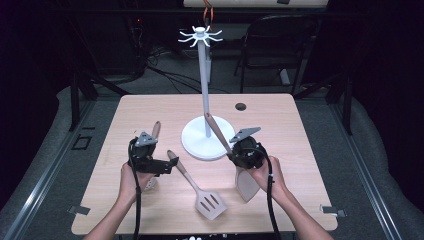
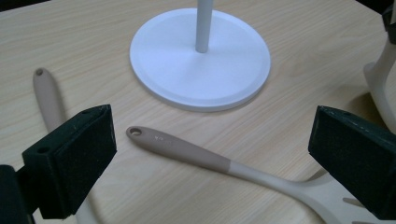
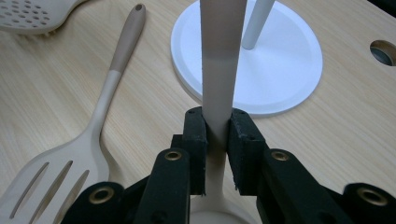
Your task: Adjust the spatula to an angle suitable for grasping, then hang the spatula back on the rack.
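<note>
Right claw (image 3: 217, 135) clamps spatula handle (image 3: 219, 70); left claw (image 2: 210, 154) gapes empty above slotted turner (image 2: 196, 154); rack base (image 2: 201, 65) bare.

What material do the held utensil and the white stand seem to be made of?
Held utensil: probably silicone, matte; brown handle passes into beige without a seam. White stand: likely painted metal or plastic; smooth, evenly white base with a soft sheen. The look alone does not settle either.
</note>
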The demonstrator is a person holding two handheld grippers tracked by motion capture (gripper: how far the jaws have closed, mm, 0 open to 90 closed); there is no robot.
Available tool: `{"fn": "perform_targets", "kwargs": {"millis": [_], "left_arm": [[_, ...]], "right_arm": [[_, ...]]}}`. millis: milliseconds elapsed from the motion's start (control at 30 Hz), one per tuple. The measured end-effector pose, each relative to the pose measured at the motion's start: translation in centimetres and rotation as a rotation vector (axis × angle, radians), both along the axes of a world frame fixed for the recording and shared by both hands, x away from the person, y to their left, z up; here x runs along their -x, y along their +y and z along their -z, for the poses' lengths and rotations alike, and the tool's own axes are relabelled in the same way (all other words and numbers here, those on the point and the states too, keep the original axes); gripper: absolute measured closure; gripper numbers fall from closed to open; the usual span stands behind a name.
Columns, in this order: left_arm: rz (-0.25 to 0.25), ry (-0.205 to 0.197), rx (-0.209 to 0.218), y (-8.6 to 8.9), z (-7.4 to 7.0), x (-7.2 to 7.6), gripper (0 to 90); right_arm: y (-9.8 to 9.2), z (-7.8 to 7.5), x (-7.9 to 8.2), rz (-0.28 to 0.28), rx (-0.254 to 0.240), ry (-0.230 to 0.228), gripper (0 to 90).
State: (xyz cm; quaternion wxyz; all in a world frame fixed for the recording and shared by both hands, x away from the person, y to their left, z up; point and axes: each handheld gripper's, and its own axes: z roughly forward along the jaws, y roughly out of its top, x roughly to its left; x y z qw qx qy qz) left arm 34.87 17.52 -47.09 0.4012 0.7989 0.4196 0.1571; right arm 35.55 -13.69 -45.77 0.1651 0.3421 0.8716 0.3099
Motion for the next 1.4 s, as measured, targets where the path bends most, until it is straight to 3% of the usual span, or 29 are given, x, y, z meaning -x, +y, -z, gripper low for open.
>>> {"fn": "perform_targets", "kwargs": {"millis": [233,533,767,933,1200,1333,1400], "left_arm": [[0.038,-0.013,0.055,-1.8,-1.2,-0.8,1.0],[0.134,-0.025,0.116,-6.2,-1.9,-1.4,5.4],[0.161,-0.027,0.15,-8.4,-2.3,-2.1,10.3],[0.195,-0.02,0.203,-10.1,-2.5,-2.4,15.6],[0.221,-0.005,0.301,-12.3,-2.6,-2.9,40.6],[0.241,-0.015,0.334,-12.9,-2.6,-2.9,55.8],[0.247,-0.017,0.338,-13.2,-2.6,-2.9,59.3]], "right_arm": [[0.1,-0.2,0.0,0.01,-0.022,-0.013,78.5],[0.1,-0.3,0.1,0.018,-0.065,-0.028,78.4],[-0.2,-0.4,0.1,0.032,-0.095,-0.038,78.4],[-0.1,-0.4,0.3,0.035,-0.104,-0.051,78.3],[-0.2,-0.6,0.5,0.054,-0.125,-0.073,78.3],[-0.4,-0.5,0.5,0.066,-0.144,-0.09,78.2],[-0.5,-0.6,0.5,0.075,-0.154,-0.095,78.2]]}}
